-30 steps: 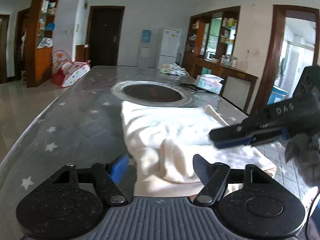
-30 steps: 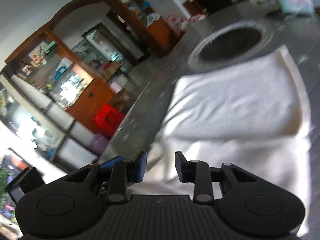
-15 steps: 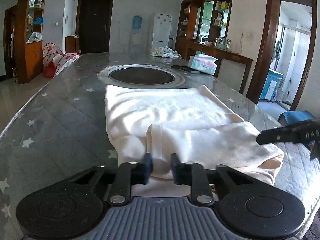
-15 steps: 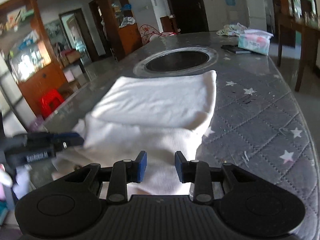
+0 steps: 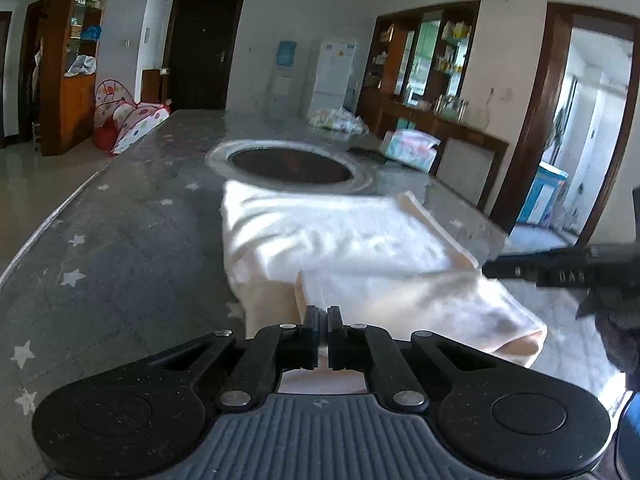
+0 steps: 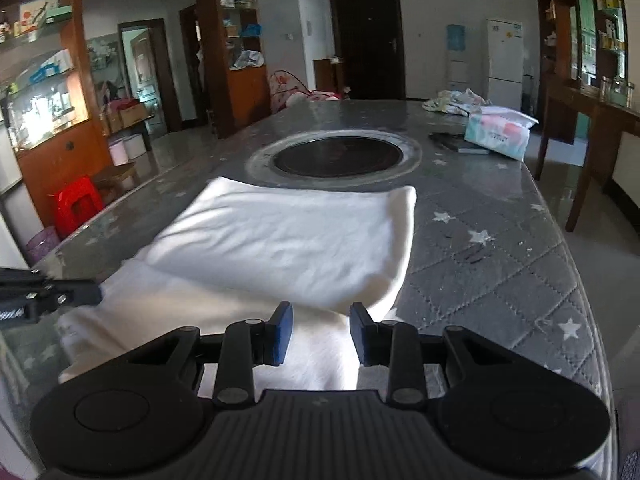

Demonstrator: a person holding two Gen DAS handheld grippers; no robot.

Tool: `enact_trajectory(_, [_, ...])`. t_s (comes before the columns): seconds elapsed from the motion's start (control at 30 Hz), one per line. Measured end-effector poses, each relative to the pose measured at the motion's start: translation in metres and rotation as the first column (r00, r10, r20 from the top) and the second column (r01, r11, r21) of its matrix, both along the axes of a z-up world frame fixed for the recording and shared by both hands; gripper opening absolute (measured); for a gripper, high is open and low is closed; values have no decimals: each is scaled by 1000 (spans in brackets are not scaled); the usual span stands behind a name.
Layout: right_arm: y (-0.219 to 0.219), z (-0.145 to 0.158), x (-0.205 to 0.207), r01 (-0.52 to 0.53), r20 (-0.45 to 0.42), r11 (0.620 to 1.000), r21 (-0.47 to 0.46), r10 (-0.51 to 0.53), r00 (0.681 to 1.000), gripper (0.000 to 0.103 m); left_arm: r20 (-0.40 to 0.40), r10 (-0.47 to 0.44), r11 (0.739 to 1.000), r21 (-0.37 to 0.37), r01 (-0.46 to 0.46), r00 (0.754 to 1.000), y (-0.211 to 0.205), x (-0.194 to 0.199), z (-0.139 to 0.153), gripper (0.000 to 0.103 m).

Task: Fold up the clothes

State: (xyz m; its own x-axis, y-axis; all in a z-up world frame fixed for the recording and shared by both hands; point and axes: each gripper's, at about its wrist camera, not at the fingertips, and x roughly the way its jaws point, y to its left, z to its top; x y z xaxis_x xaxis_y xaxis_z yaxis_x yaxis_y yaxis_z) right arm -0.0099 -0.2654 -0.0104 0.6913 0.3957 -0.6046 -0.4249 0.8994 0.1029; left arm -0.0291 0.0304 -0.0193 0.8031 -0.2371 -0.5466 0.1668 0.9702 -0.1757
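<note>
A white cloth [image 5: 360,248] lies on the grey star-patterned table [image 5: 120,240], with its top layer folded back over the lower one. My left gripper [image 5: 323,314] is shut on the near left edge of the white cloth, and a thin white sliver shows between its fingers. My right gripper [image 6: 322,330] stands open over the near right edge of the cloth [image 6: 280,240], with fabric visible between its blue pads [image 6: 285,332]. Each gripper shows side-on in the other's view: the right gripper [image 5: 560,272] at the cloth's right side, the left gripper [image 6: 48,296] at its left.
A round dark recess [image 6: 338,156] sits in the table [image 6: 500,260] just beyond the cloth. Further back are a tissue pack [image 6: 500,130], a dark flat object [image 6: 456,142] and a bundle of fabric [image 6: 456,102]. The table edge runs close on the right.
My left gripper's jaws have closed from wide open onto the cloth's near edge. The right gripper has rolled level and drawn back from above the cloth to its right side.
</note>
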Motion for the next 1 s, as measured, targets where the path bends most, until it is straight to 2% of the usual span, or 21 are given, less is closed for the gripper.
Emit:
enact_trajectory(0.2, [-2, -14, 8, 23, -18, 999, -31, -23, 1000, 31, -28, 5, 999, 49, -3, 1000, 2, 2, -1, 9])
enact_trajectory(0.43, [2, 0, -10, -17, 33, 998, -53, 19, 999, 31, 29, -67, 997, 32, 66, 997, -11, 16, 16, 9])
enact_trajectory(0.63, [9, -2, -30, -80, 28, 992, -101, 83, 996, 32, -5, -96, 993, 63, 96, 995, -24, 43, 3, 9])
enact_trajectory(0.87, [12, -12, -51, -126, 32, 975, -181, 134, 990, 38, -35, -90, 993, 74, 92, 995, -19, 42, -14, 9])
enact_trajectory(0.93, [11, -10, -55, -125, 45, 975, -186, 135, 990, 38, -33, -89, 993, 70, 92, 995, -19, 38, -11, 12])
enact_trajectory(1.0, [11, -6, -58, -127, 61, 975, -184, 140, 988, 39, -17, -102, 992, 73, 103, 995, -19, 32, -6, 20])
